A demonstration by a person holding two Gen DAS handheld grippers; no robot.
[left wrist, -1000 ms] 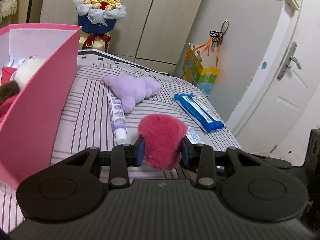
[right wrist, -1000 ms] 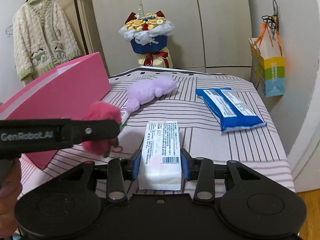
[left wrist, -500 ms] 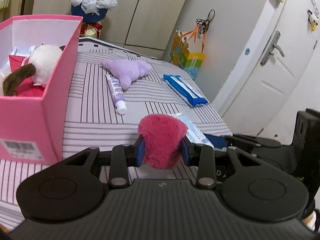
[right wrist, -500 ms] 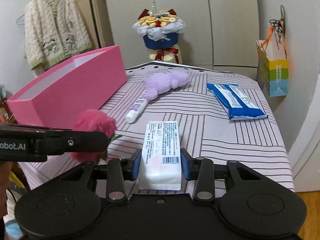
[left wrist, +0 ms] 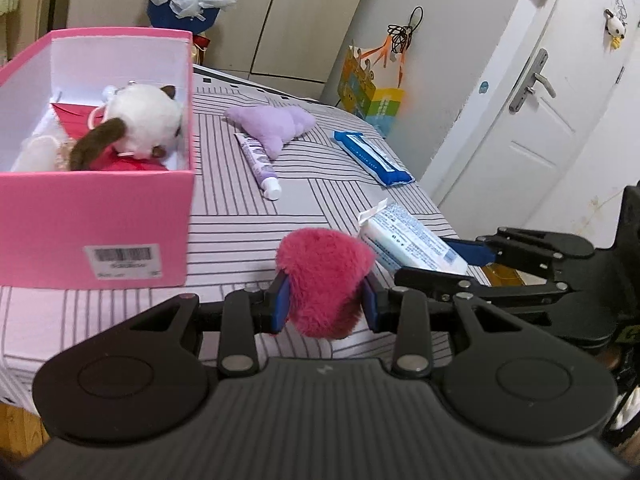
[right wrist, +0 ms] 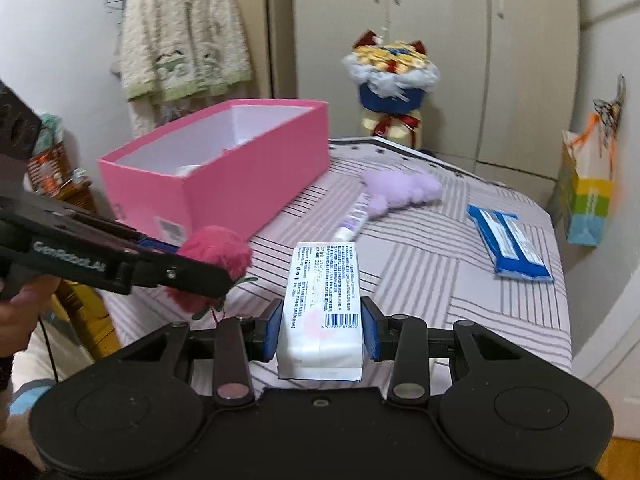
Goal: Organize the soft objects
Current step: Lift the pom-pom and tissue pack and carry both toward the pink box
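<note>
My left gripper (left wrist: 325,306) is shut on a fluffy magenta plush (left wrist: 324,280) and holds it above the striped bed's near edge, right of the pink box (left wrist: 96,216). My right gripper (right wrist: 322,332) is shut on a white tissue pack (right wrist: 322,300), which also shows in the left wrist view (left wrist: 412,246). The pink box (right wrist: 240,184) holds a white-and-brown plush (left wrist: 140,120) on something red. A purple plush (left wrist: 272,124) lies mid-bed beside a purple tube (left wrist: 258,164). The left gripper (right wrist: 192,270) with the magenta plush (right wrist: 216,252) shows at left in the right wrist view.
A blue wipes pack (left wrist: 372,156) lies on the bed's right side. A flower bouquet (right wrist: 390,68) stands behind the bed by the wardrobe. A colourful paper bag (right wrist: 586,196) hangs at right. A door (left wrist: 532,92) is to the right. A cardigan (right wrist: 180,40) hangs at left.
Both grippers have pulled back and risen from the bed, each still holding its object. The pink box's inside has come into view.
</note>
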